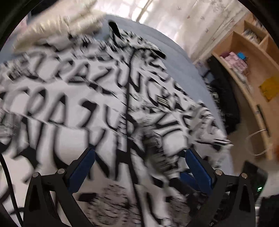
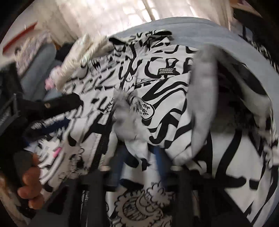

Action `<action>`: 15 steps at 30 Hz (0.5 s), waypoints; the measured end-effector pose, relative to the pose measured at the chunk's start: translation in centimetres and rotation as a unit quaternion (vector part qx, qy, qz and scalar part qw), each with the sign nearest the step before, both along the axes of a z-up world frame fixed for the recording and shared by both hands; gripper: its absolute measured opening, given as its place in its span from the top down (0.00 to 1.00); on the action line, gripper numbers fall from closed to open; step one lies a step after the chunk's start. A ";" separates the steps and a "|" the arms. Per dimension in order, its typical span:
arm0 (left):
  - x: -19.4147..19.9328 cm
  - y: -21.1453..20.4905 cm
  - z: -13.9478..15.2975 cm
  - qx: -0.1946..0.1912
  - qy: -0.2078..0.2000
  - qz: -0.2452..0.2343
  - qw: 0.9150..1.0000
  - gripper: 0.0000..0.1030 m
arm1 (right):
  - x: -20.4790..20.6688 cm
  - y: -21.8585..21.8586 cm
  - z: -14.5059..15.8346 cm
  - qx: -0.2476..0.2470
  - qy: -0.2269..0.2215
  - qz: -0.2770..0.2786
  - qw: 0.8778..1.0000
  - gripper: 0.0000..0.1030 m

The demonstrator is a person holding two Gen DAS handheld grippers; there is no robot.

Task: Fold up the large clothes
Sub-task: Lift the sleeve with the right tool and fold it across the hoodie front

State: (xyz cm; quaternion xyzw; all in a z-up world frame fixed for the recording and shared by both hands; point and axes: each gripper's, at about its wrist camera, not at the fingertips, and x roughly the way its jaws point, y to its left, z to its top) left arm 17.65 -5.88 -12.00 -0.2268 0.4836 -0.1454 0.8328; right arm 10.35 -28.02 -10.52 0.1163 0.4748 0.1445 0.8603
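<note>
A large black-and-white jacket [image 1: 83, 104] with graffiti lettering and a dark zip down its middle lies spread on a blue-grey bed [image 1: 184, 57]. My left gripper [image 1: 142, 165] hovers low over its lower half, blue fingers [image 1: 83, 167] wide apart and open, with a bunched fold of the jacket near the right finger. In the blurred right wrist view the jacket [image 2: 165, 104] is folded over itself. My right gripper [image 2: 138, 160] has its blue fingers [image 2: 158, 155] apart with loose cloth lying between them. The left gripper [image 2: 52, 125] and the hand [image 2: 29, 176] holding it show at the left.
A cream fuzzy garment [image 1: 57, 22] lies at the jacket's far left corner, also visible as a cream heap [image 2: 82, 52]. Wooden shelves [image 1: 252, 57] with small items stand right of the bed, with dark bags [image 1: 225, 97] on the floor between. Bright curtains [image 1: 200, 15] hang behind.
</note>
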 end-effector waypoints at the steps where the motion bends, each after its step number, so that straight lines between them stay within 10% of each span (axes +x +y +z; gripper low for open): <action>1: 0.1 -0.2 -0.3 -0.015 0.007 -0.006 1.000 0.01 | -0.2 -0.2 0.0 0.010 -0.005 -0.008 1.000 0.47; 15: 1.8 -3.0 -2.8 -0.037 0.038 -0.021 0.998 0.07 | -4.2 -0.8 -0.3 0.059 -0.021 -0.030 0.998 0.47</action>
